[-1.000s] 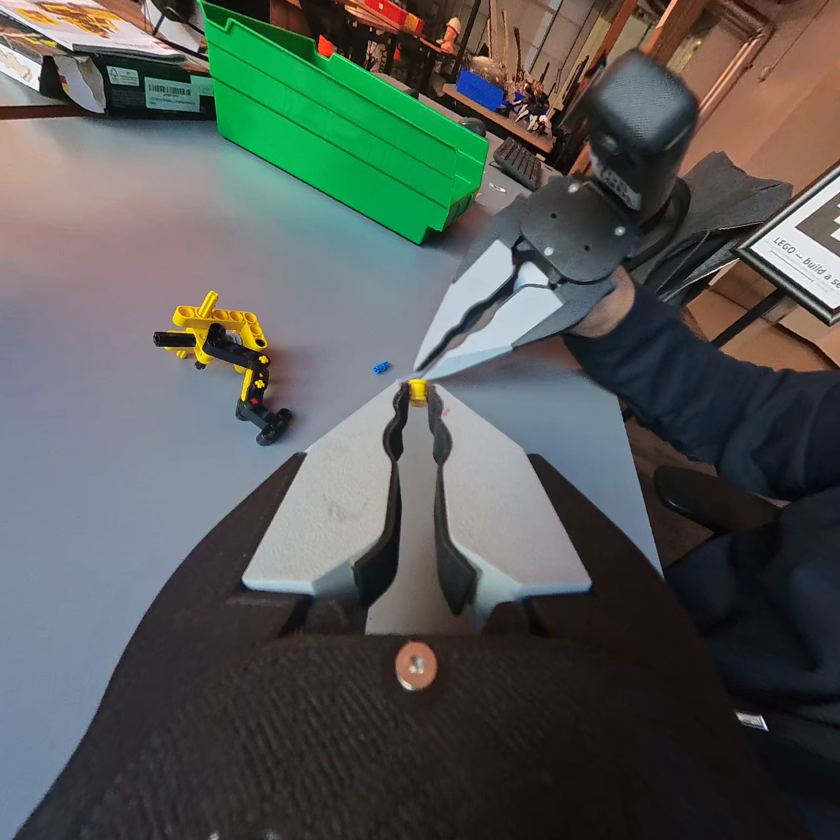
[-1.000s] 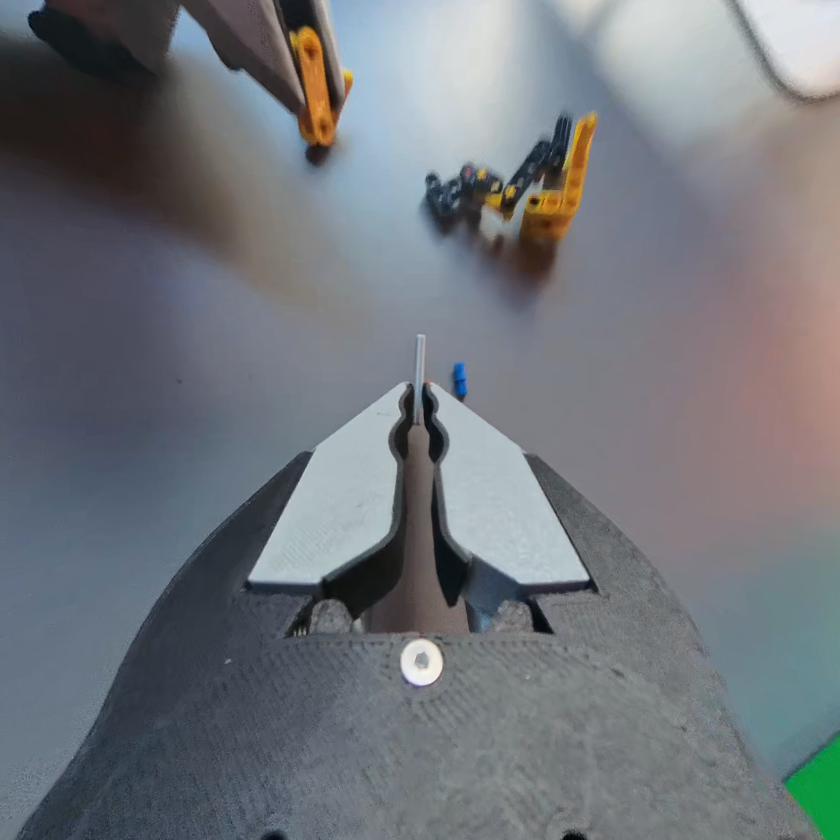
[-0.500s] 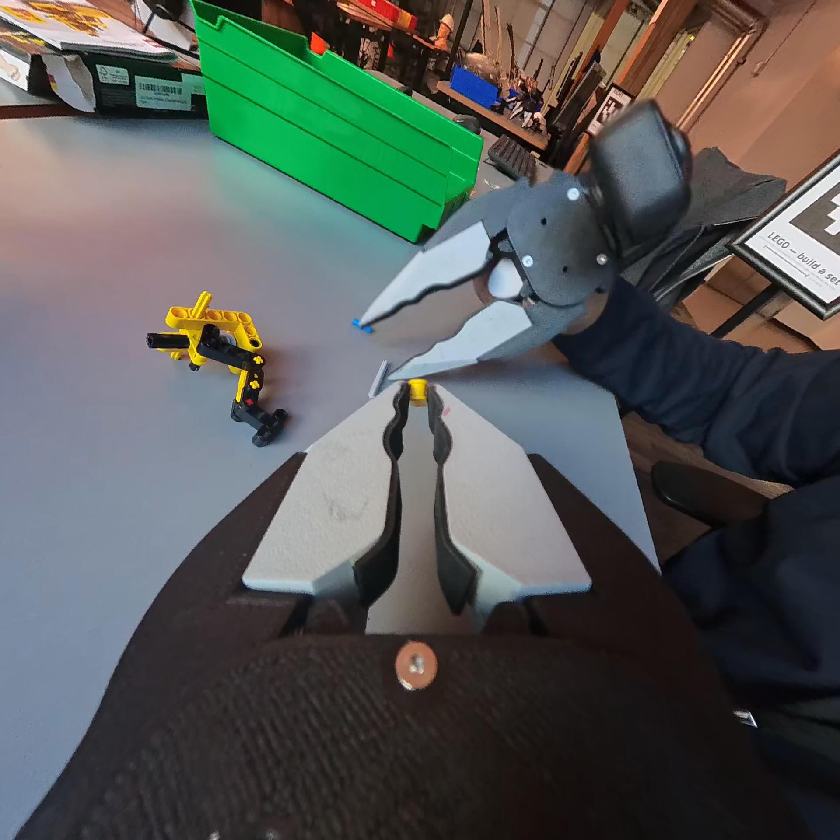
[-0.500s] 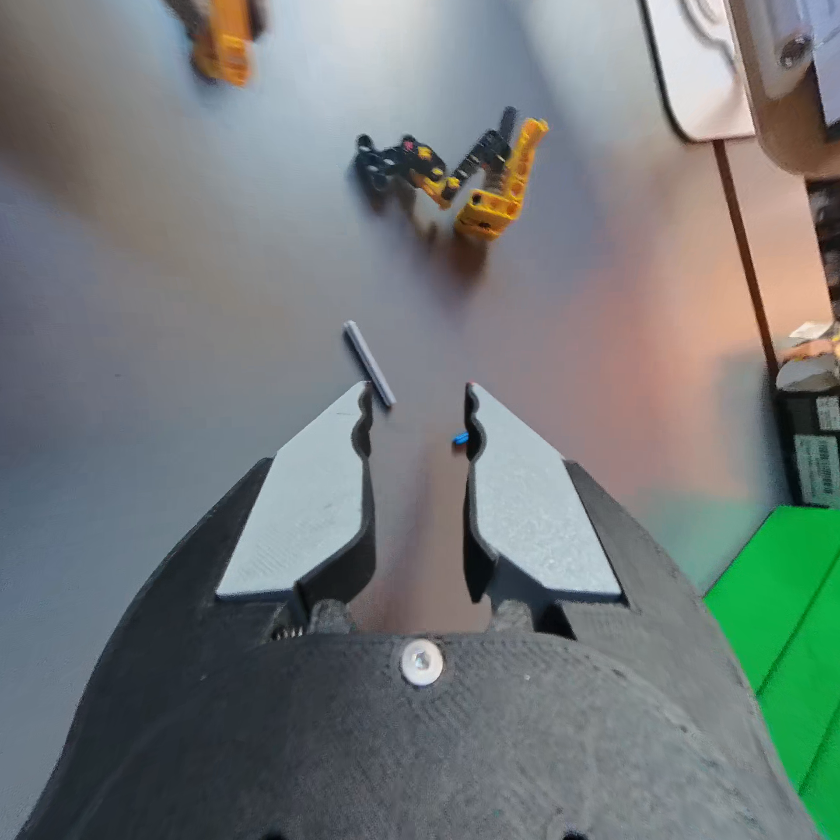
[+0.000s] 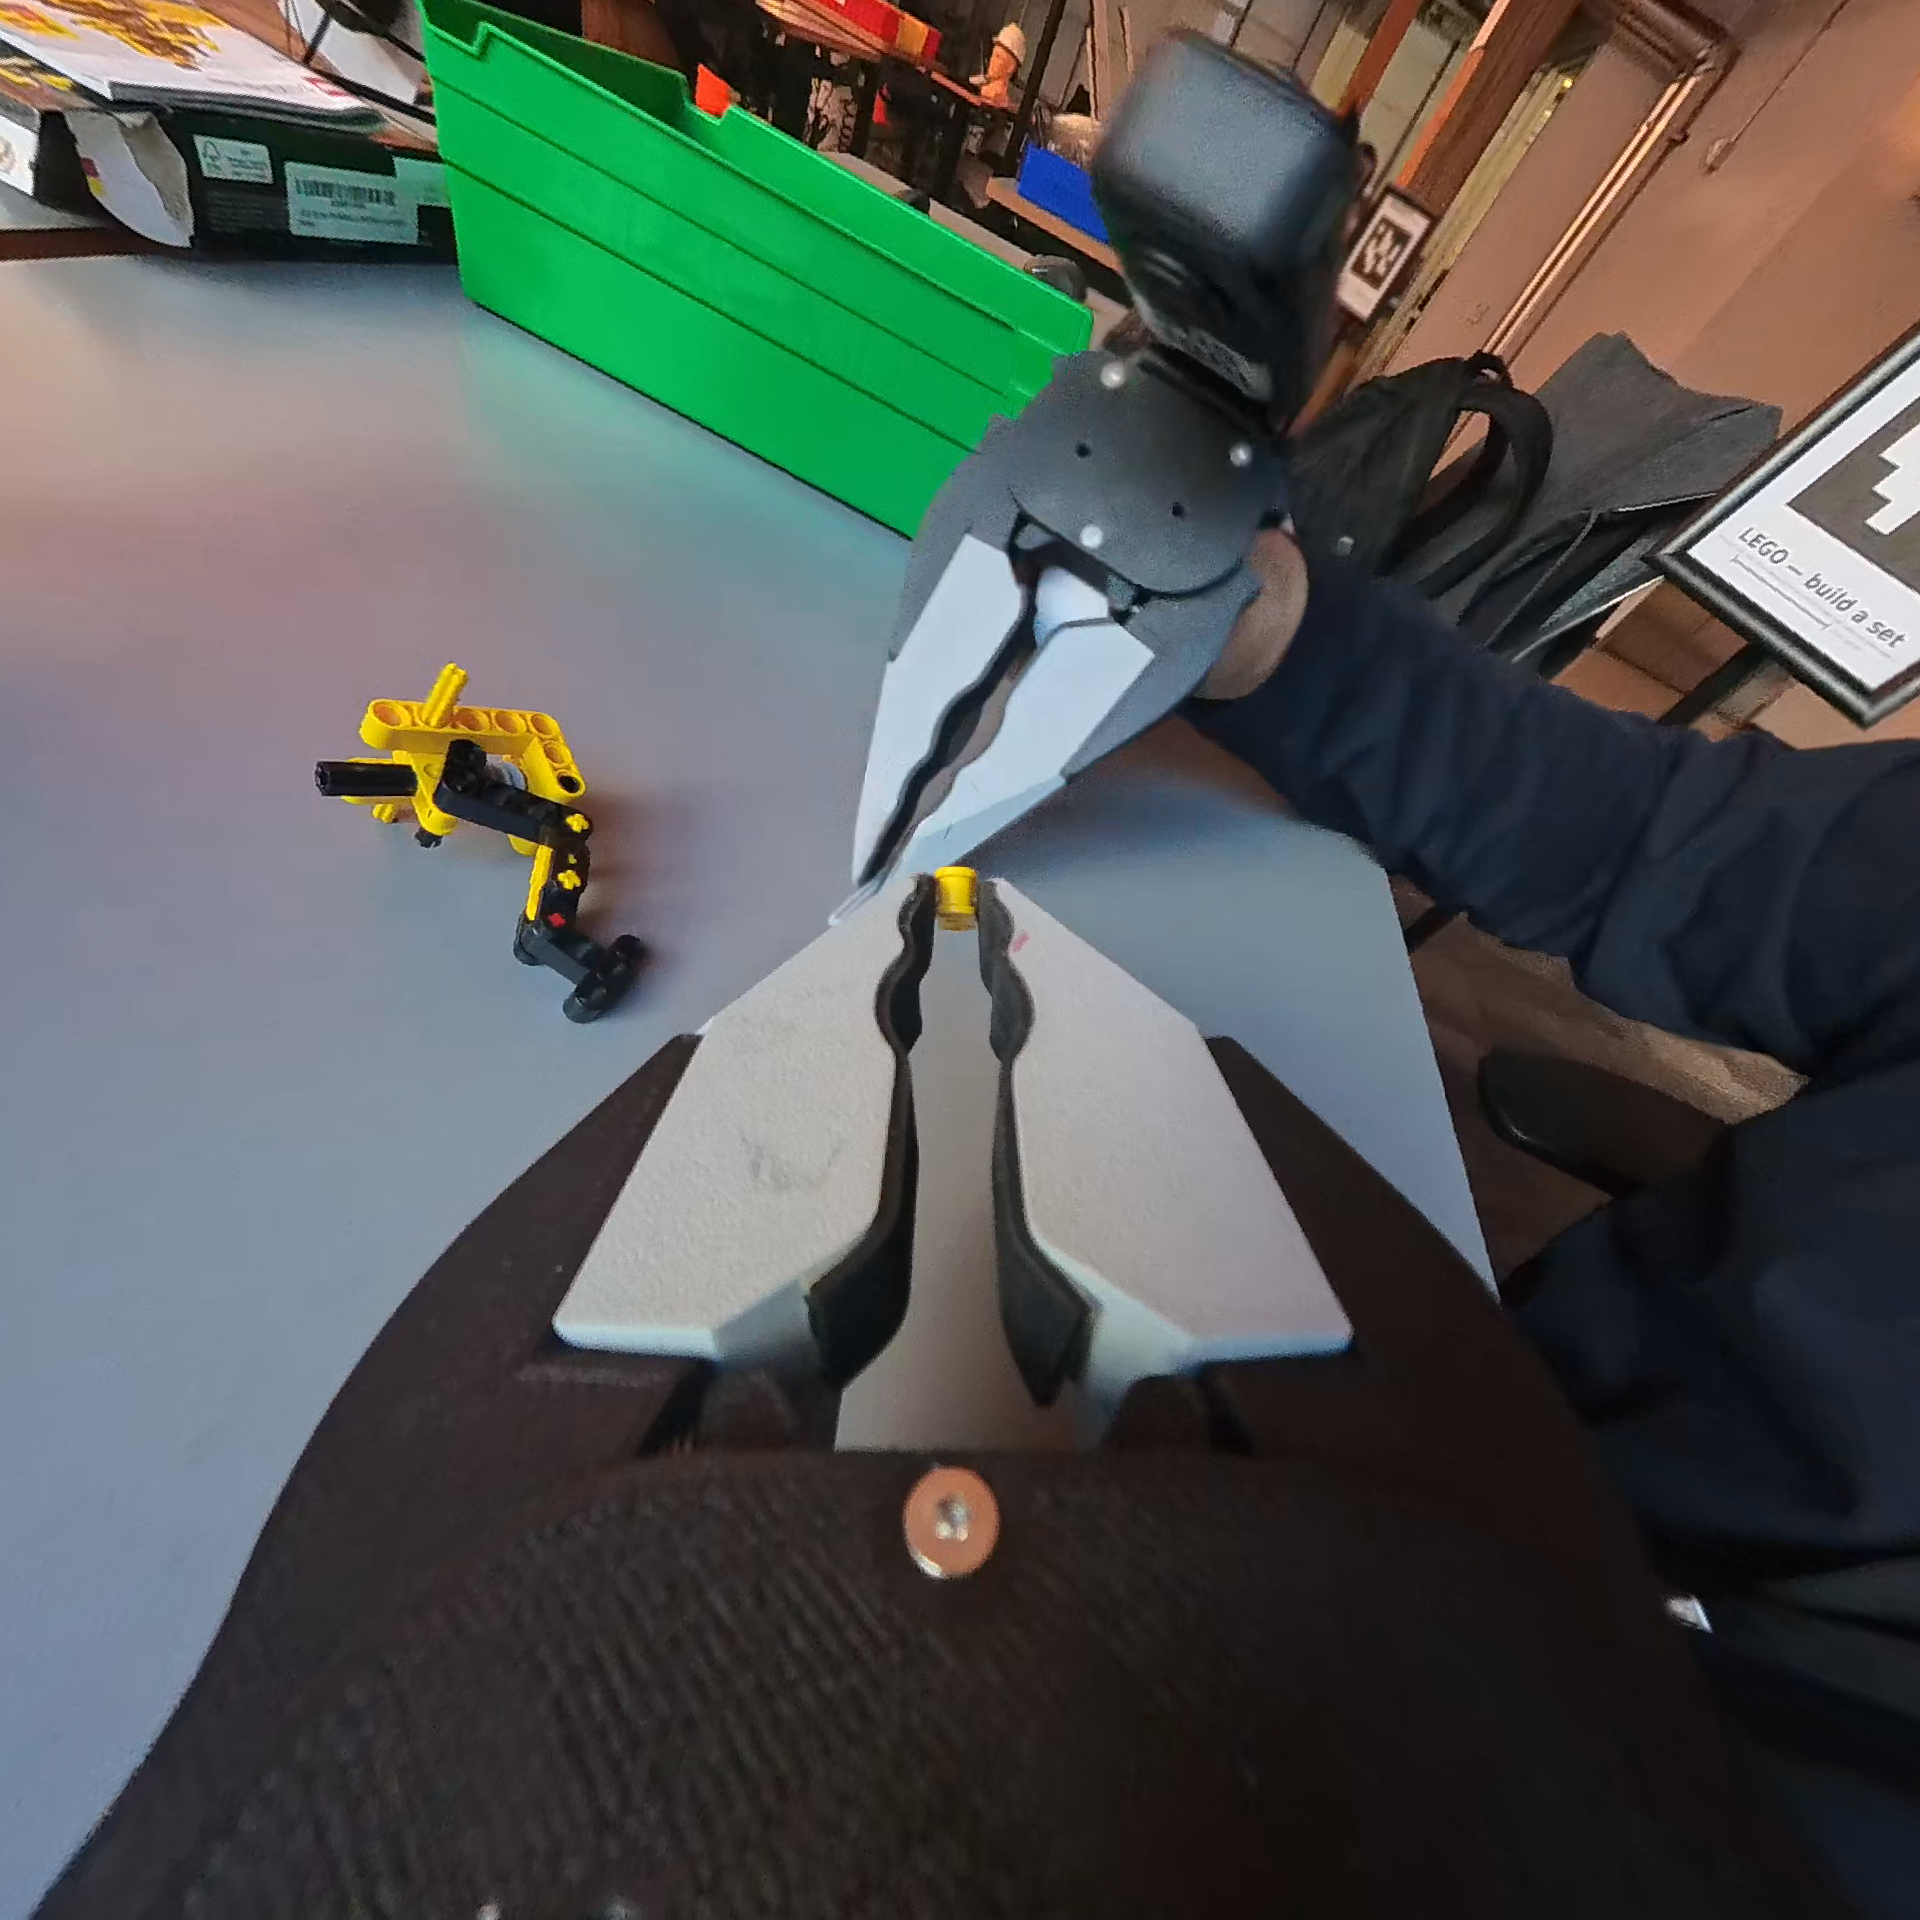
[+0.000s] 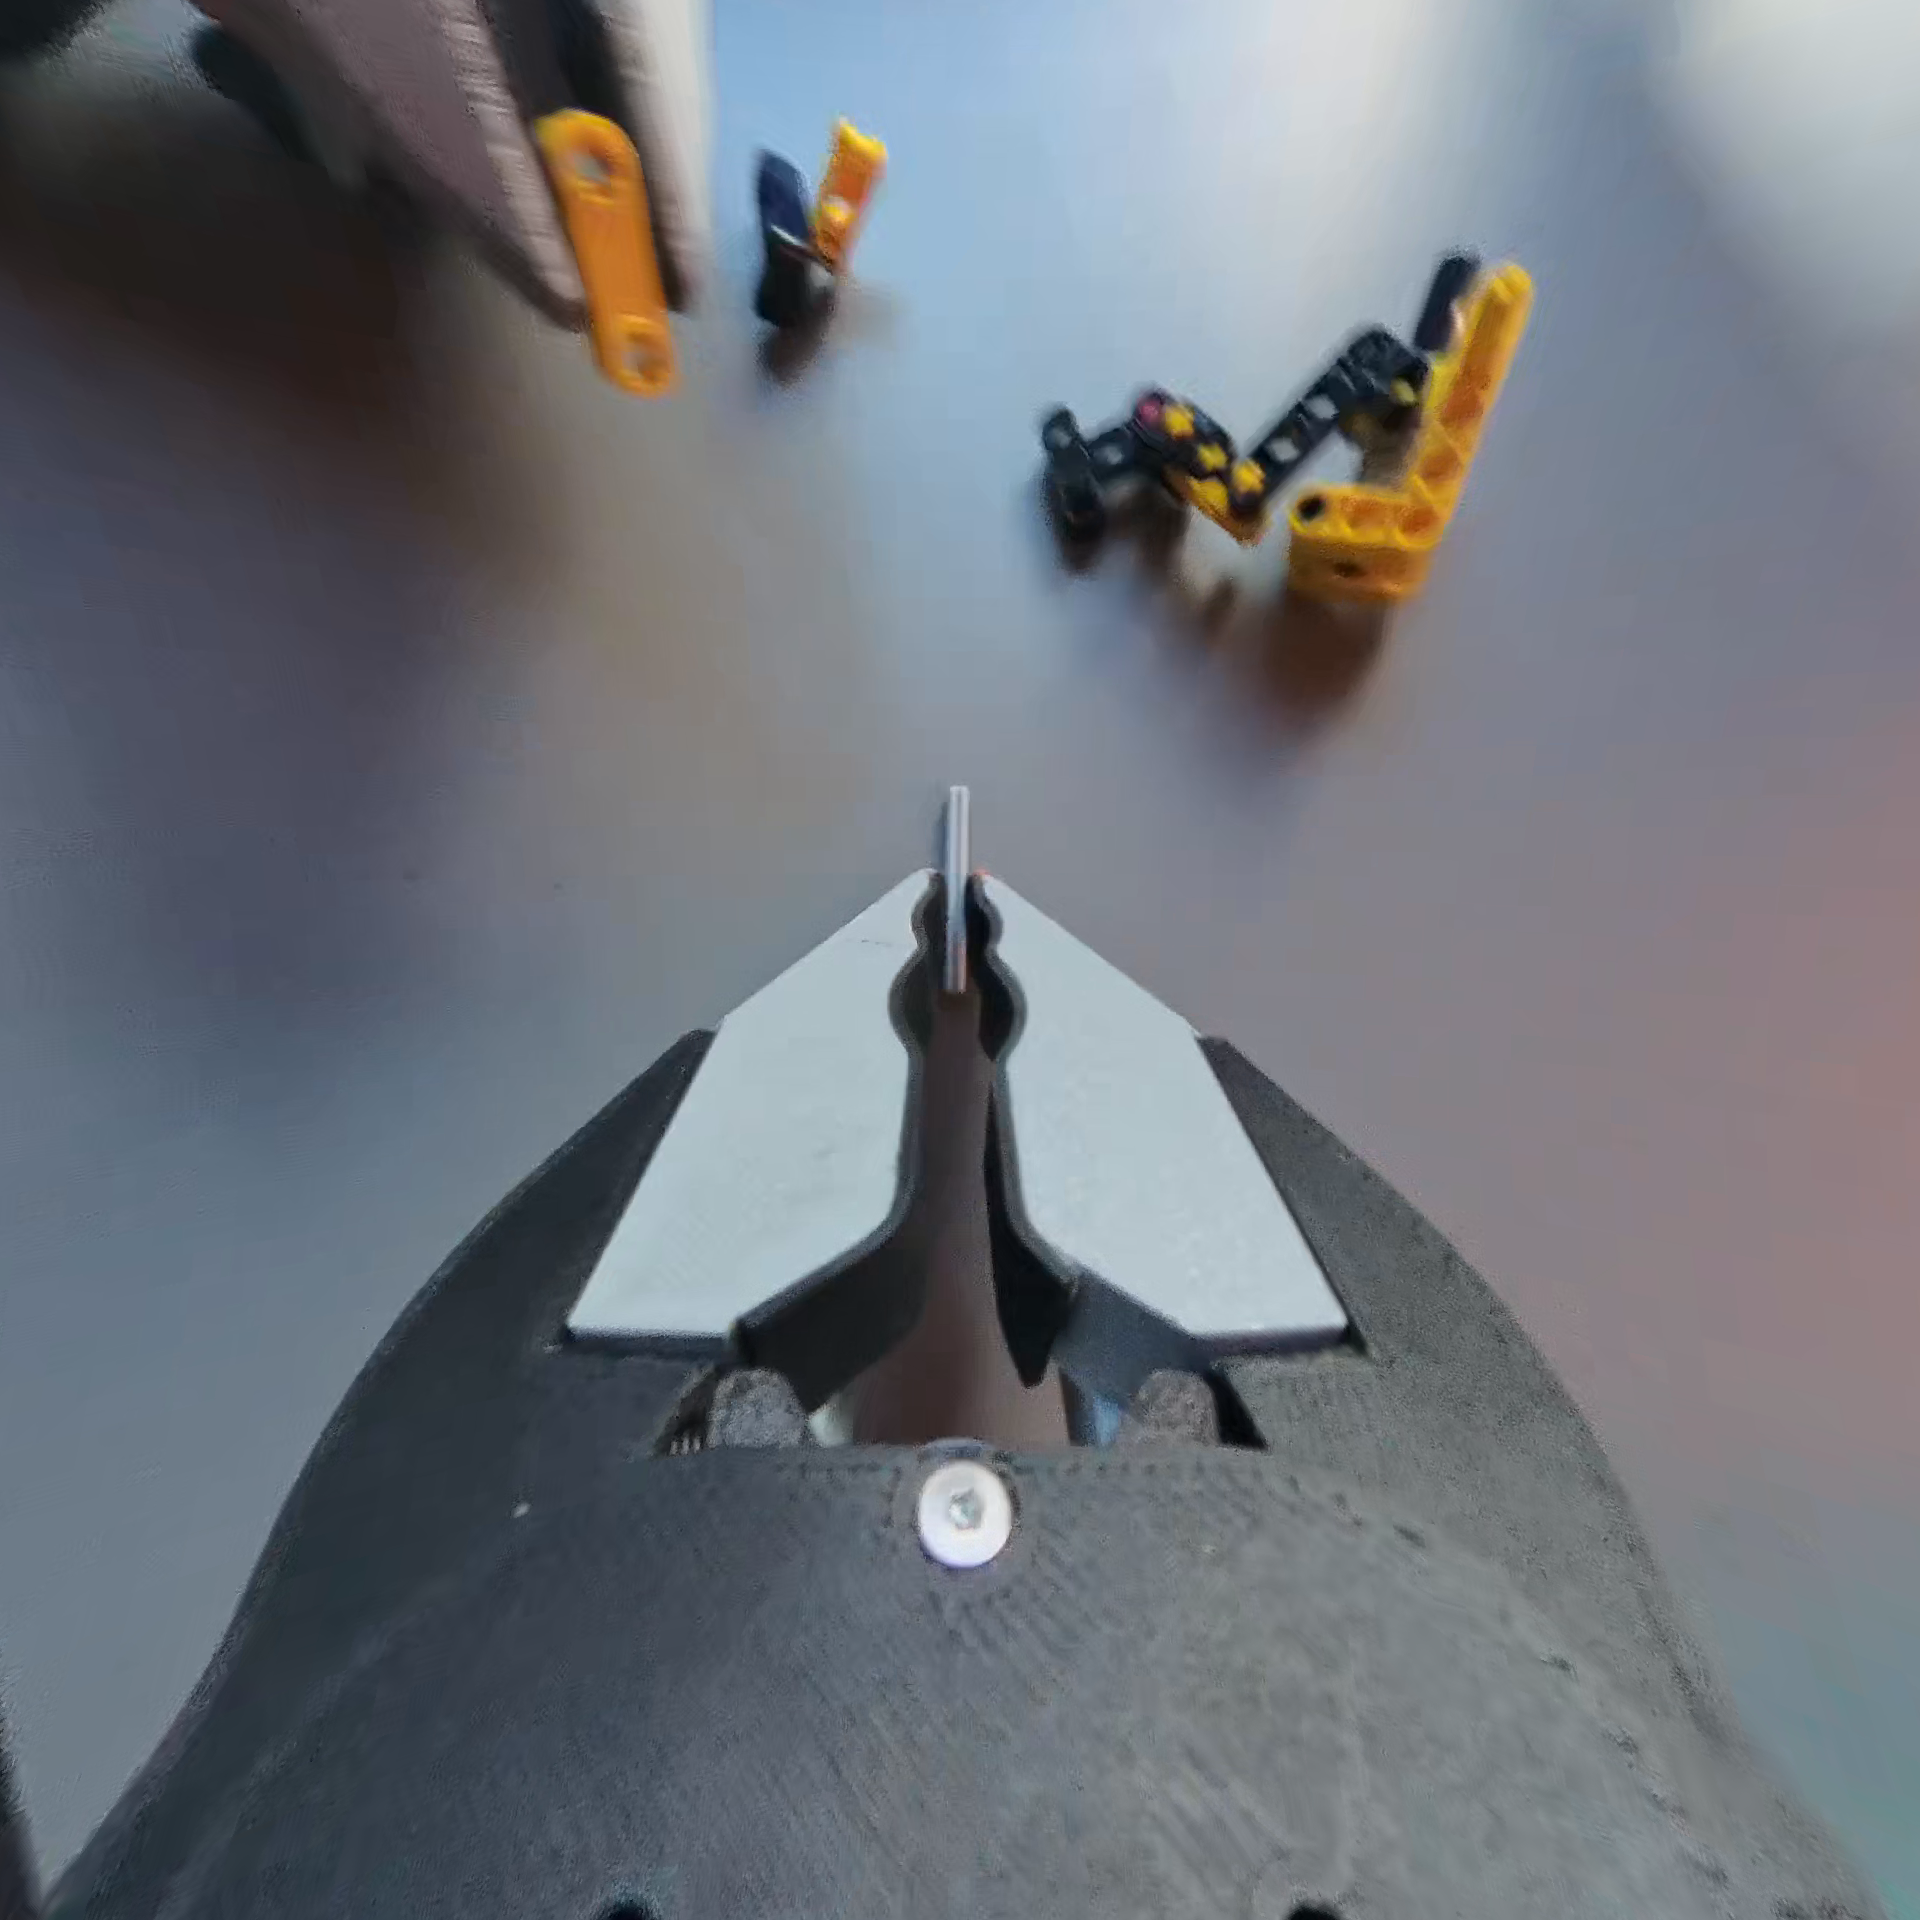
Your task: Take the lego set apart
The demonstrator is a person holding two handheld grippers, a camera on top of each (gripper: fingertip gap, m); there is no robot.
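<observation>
A yellow and black lego assembly [image 5: 478,810] lies on the grey table [image 5: 260,1143]; it also shows in the right wrist view [image 6: 1299,457]. My left gripper [image 5: 954,914] is shut on a yellow beam [image 5: 954,896], which shows lengthwise in the right wrist view [image 6: 613,249]. My right gripper [image 6: 956,883] is shut on a thin grey axle [image 6: 956,831], its tips low over the table. In the left wrist view the right gripper [image 5: 871,883] points down just left of my left gripper's tips. A small black and yellow piece [image 6: 821,229] lies beyond the beam.
A long green bin [image 5: 727,260] stands at the back of the table, with a cardboard box [image 5: 208,156] to its left. The table edge [image 5: 1434,1039] runs on the right. A backpack [image 5: 1434,468] and a framed sign [image 5: 1818,582] stand beyond it.
My right gripper held the grey axle, opened with the axle lying on the table, and is now shut on it again. My left gripper has kept hold of the yellow beam.
</observation>
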